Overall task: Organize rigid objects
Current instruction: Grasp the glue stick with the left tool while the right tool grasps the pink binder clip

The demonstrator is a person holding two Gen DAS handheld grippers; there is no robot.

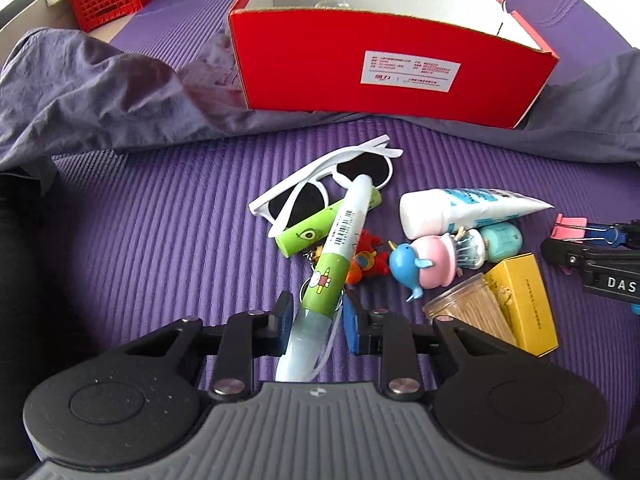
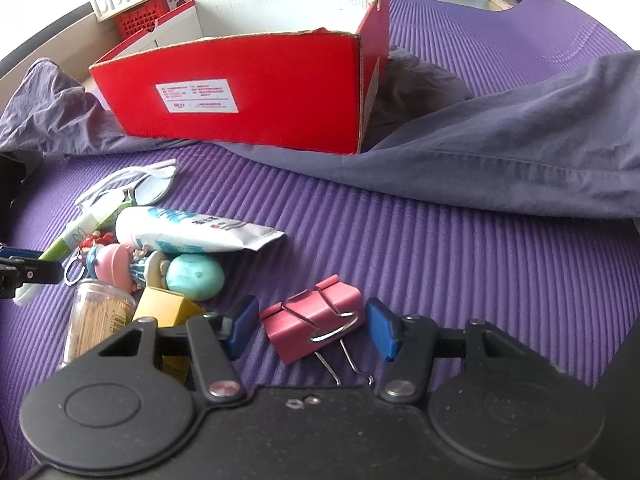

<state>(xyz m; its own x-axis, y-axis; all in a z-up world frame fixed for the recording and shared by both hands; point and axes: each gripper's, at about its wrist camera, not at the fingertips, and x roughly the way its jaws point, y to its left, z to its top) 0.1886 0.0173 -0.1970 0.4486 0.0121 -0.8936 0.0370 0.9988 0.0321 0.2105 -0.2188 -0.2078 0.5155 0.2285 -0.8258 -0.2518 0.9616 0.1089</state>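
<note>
"DAS" shows on the right gripper [image 2: 310, 326], whose blue pads flank a pink binder clip [image 2: 316, 322] without touching. The left gripper [image 1: 316, 320] straddles a green-banded tube [image 1: 340, 248]; contact unclear.

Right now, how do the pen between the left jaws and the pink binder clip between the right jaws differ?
The pen is long and slim, pale blue with a green band; the binder clip is short, blocky and pink with wire handles. The pen's far end leans on the white sunglasses and a green tube; the clip lies alone on the purple mat. Both sit between jaws that have not visibly closed on them.
</note>
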